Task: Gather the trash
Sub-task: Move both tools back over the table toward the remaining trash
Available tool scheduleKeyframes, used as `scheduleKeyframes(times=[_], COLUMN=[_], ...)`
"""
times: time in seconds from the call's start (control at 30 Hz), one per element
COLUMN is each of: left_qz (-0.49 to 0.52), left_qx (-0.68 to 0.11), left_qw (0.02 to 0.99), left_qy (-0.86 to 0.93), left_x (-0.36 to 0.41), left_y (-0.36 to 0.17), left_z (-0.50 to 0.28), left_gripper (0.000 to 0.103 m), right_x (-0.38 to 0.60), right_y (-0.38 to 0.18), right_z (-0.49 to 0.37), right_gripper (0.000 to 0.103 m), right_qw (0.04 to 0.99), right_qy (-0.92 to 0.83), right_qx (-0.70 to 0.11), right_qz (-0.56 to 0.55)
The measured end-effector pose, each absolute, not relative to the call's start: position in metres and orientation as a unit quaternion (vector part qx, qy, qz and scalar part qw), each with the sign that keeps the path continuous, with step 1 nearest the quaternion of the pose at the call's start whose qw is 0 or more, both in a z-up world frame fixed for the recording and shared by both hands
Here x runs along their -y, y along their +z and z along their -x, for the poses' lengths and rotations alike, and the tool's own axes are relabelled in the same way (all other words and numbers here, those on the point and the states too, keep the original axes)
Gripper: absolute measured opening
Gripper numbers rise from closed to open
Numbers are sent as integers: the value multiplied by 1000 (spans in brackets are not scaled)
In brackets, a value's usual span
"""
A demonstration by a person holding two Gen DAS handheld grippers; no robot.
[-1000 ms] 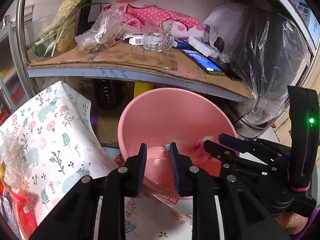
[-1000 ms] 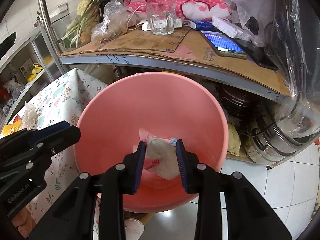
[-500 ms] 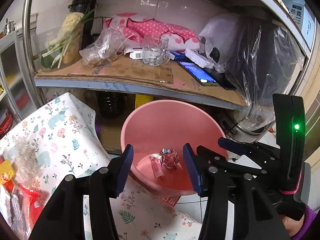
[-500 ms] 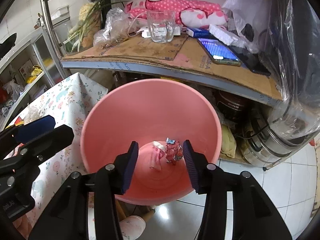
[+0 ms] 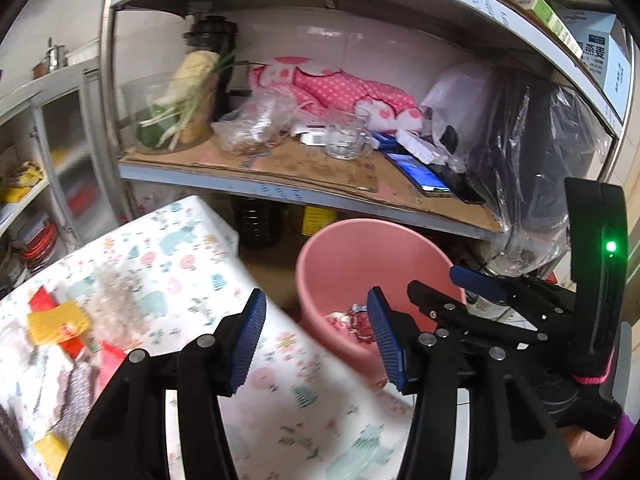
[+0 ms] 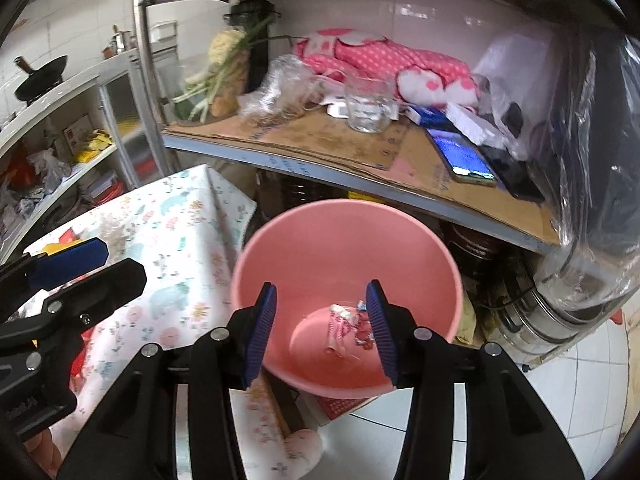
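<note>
Right wrist view: wrappers (image 6: 350,326) lie in pink bucket (image 6: 320,240).

Black gripper (image 5: 316,336) frames, ribbed blue pads (image 6: 262,334), silver screws, purple sleeve (image 5: 624,434).

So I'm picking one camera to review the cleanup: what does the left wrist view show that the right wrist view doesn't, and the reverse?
Only the left wrist view: the leftover wrappers on the floral tablecloth, a yellow one and red ones, and the boxes on the top shelf.

Only the right wrist view: the black pan on the far rack, and the bin's whole floor, where the dropped trash lies.

Both: the pink bin, the glass cup, the lit phone, and both grippers, left gripper and right gripper, jaws just opened, nothing between them.
</note>
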State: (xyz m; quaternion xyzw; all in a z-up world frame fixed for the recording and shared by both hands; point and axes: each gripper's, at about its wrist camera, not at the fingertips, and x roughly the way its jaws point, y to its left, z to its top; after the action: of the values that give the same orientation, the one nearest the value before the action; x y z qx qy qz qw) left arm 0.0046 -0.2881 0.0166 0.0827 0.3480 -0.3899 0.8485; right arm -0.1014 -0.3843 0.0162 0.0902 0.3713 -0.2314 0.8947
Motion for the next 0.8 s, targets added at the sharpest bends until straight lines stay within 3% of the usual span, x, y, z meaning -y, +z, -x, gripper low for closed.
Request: scheduleKeyframes(times=[0.8], left_qz=[-46], left_qx=[-373], left_qw=[889], left_qy=[-263], left_x=[149], left_y=[11], left_z=[-14], left_gripper=[52], right_x=[262], right_y=[25], right_z=[73], right_gripper=[47], right_qw=[918], right_qy=[-126], right_qx=[-377], right_qz=[0])
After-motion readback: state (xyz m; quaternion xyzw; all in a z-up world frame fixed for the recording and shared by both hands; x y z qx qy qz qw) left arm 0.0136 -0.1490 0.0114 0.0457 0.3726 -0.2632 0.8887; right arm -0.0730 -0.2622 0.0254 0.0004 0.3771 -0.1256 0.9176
